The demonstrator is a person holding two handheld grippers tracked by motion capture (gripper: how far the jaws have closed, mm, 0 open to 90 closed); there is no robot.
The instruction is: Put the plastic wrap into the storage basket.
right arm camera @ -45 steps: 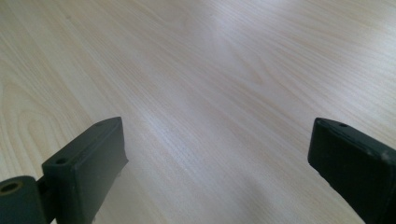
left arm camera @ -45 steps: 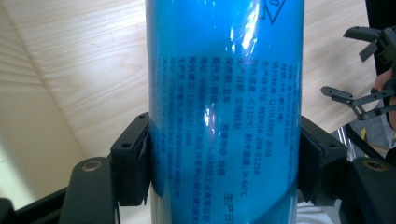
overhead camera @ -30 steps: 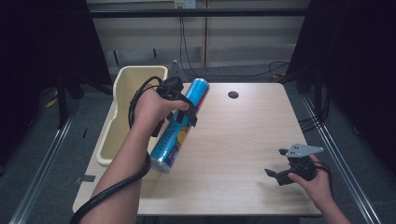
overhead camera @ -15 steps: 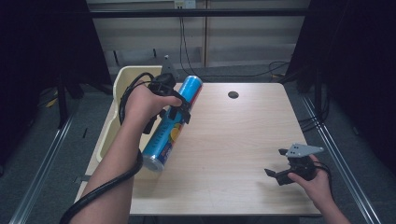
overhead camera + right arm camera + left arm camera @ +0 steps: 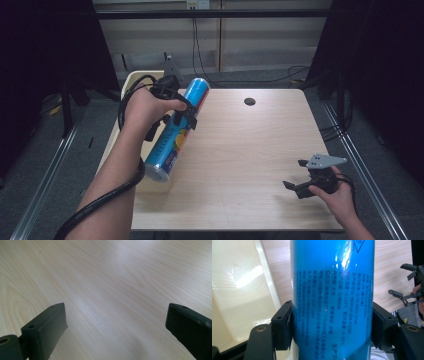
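- The left gripper (image 5: 186, 116) is clamped on a tall blue cylindrical can with printed label (image 5: 177, 129), its black pads (image 5: 284, 327) pressed to both sides of the can in the left gripper view.
- In the high view the can hangs tilted at centre left of the frame, over the left edge of the light wooden table (image 5: 240, 160), its silvery end toward the lower left.
- Just beyond it at upper left sits a cream plastic tub (image 5: 131, 80), mostly covered by the hand and can; its glossy inside shows at the left of the left gripper view.
- The right gripper (image 5: 300, 176), at lower right of the high view, rests low on the table with its jaws spread wide and only bare wood between them.
- A small dark round hole (image 5: 249, 101) marks the table's far middle.
- The can's small print is too blurred to read, and both its ends are cut off in the left gripper view.
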